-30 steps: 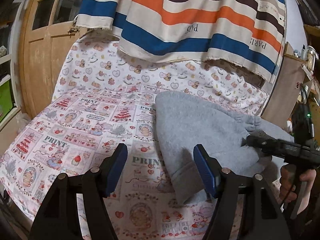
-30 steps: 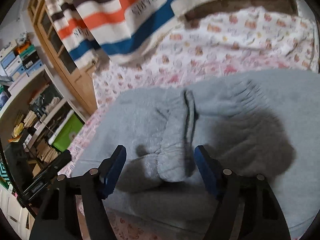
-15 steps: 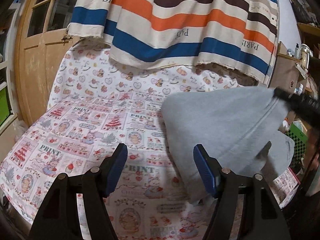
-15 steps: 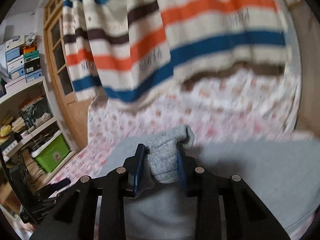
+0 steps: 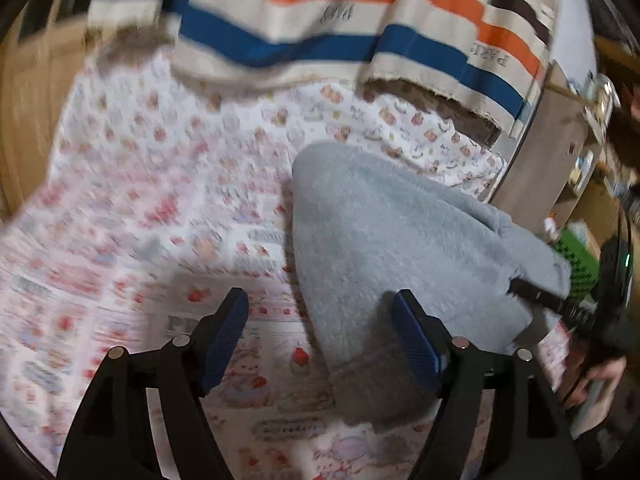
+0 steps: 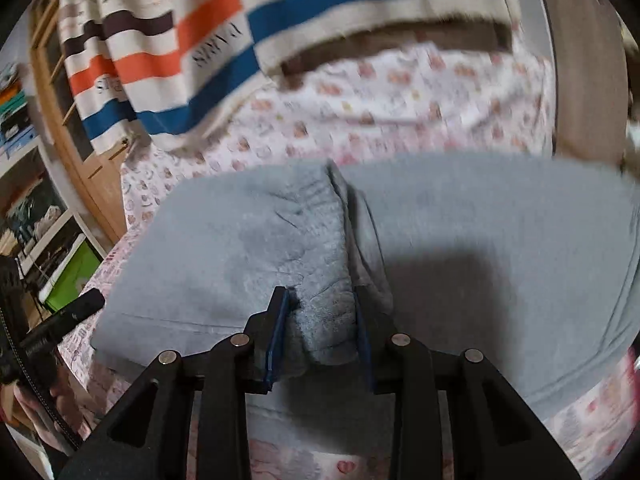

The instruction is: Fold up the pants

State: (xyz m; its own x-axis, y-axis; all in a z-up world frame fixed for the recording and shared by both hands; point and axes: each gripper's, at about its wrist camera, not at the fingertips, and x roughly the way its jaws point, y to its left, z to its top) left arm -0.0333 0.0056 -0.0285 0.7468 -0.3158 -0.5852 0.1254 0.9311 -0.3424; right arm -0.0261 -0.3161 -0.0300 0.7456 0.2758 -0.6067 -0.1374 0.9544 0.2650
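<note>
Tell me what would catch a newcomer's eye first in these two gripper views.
Probably the grey pants, spread across the cartoon-print sheet, with a bunched fold pinched in the right gripper. Behind them hangs a bold orange, blue and brown striped cloth. The left gripper is open over the pants' near edge, gripping nothing.

Wooden door [image 6: 100,184], cluttered shelves [image 6: 36,216]

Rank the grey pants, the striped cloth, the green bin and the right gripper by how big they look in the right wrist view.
1. Grey pants, widest across the frame.
2. Striped cloth and right gripper: too alike to rank; the gripper looks big only because it sits against the lens.
3. Green bin, smallest and farther off.
</note>
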